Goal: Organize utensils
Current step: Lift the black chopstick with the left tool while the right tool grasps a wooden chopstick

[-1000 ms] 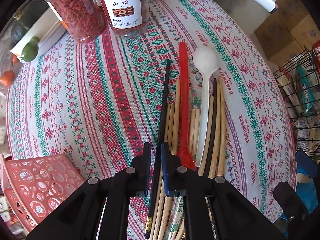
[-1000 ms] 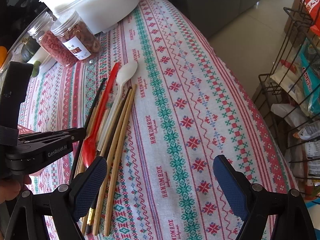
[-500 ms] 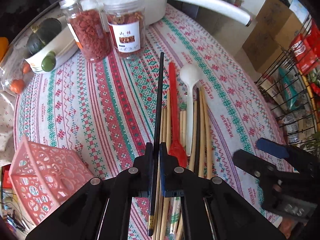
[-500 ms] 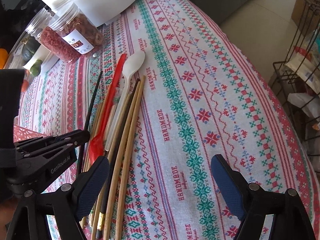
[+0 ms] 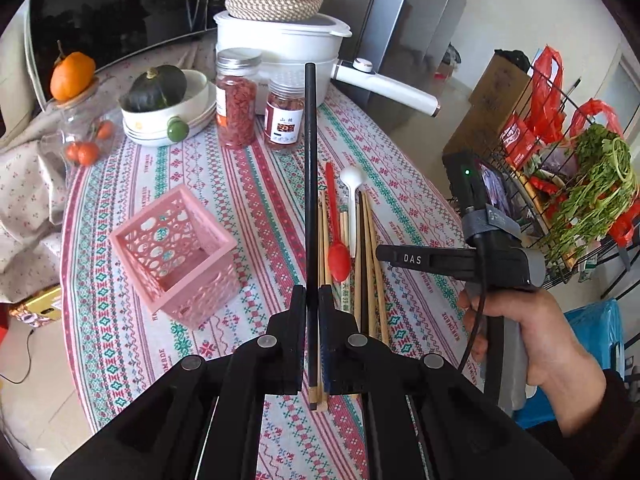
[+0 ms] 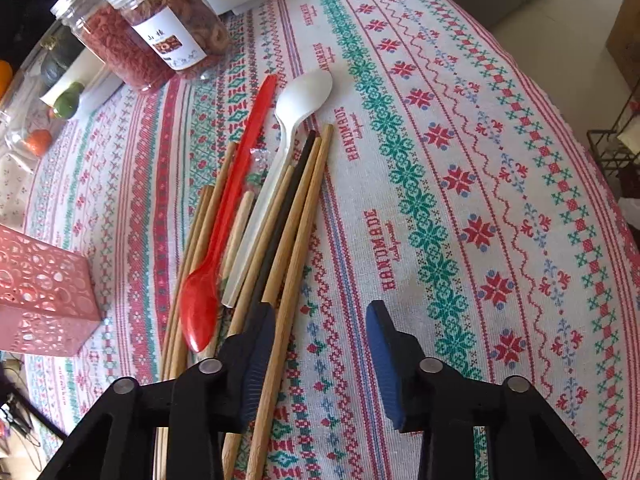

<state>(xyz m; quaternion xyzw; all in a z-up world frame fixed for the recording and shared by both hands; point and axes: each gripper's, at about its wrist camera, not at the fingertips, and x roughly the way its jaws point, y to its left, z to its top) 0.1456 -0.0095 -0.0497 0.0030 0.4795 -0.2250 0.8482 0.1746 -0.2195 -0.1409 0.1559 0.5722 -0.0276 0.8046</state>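
Observation:
My left gripper (image 5: pixel 313 312) is shut on a black chopstick (image 5: pixel 310 168) and holds it lifted well above the table, pointing away. A pink lattice basket (image 5: pixel 176 248) stands to its left on the cloth; it also shows in the right wrist view (image 6: pixel 44 292). On the table lie a red spoon (image 6: pixel 216 260), a white spoon (image 6: pixel 288 128), another black chopstick (image 6: pixel 286 208) and several wooden chopsticks (image 6: pixel 304 216). My right gripper (image 6: pixel 320 344) is open low over the near ends of the wooden chopsticks, its left finger beside them.
Two jars (image 5: pixel 256 108) of dried goods, a white pot (image 5: pixel 280 40) with a long handle, a bowl with a squash (image 5: pixel 160 96) and a glass jar of oranges (image 5: pixel 80 132) stand at the back. A wire rack (image 5: pixel 560 168) with bags stands off the table's right edge.
My left gripper closed on the black chopstick and lifted it high off the pile. My right gripper narrowed and moved forward and left over the wooden chopsticks.

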